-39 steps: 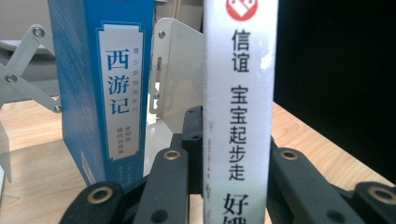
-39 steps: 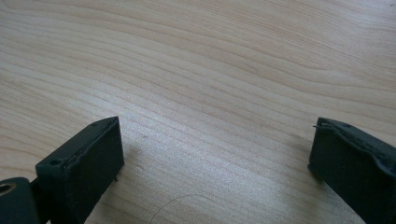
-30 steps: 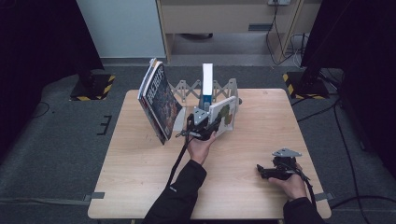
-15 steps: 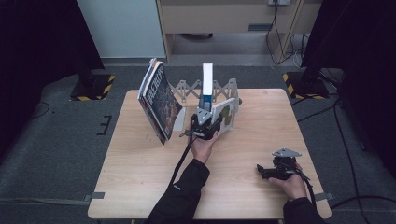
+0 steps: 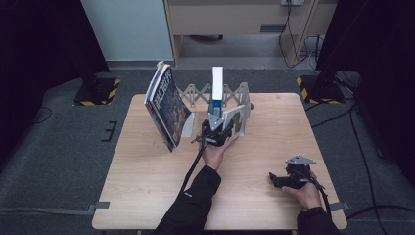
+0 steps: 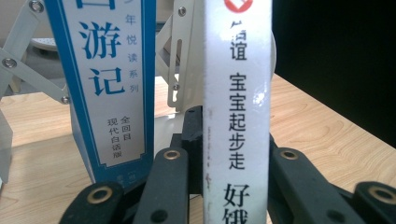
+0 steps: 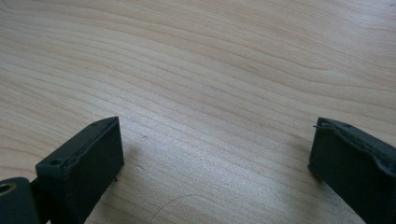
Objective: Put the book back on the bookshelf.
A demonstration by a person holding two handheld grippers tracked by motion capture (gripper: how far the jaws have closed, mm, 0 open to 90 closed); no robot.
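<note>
My left gripper [image 5: 218,129] is shut on a thin white-spined book [image 5: 236,119], which it holds tilted at the front of the white folding rack [image 5: 193,93]. In the left gripper view the black fingers [image 6: 169,186] clamp that book's spine [image 6: 238,116] from both sides. A blue-and-white book [image 6: 114,84] stands just to its left, and in the high view it stands upright [image 5: 217,88] in the rack. My right gripper [image 5: 275,179] rests on the table near the front right. Its jaws stand open [image 7: 215,158] over bare wood.
A stack of magazines [image 5: 166,105] leans steeply at the rack's left end. The wooden table [image 5: 147,196] has free room across its front and left. Dark stands with striped bases [image 5: 98,90] flank the table on the floor, and a cabinet stands behind.
The left gripper with its book has edged slightly right, toward the rack. The right gripper has not moved.
</note>
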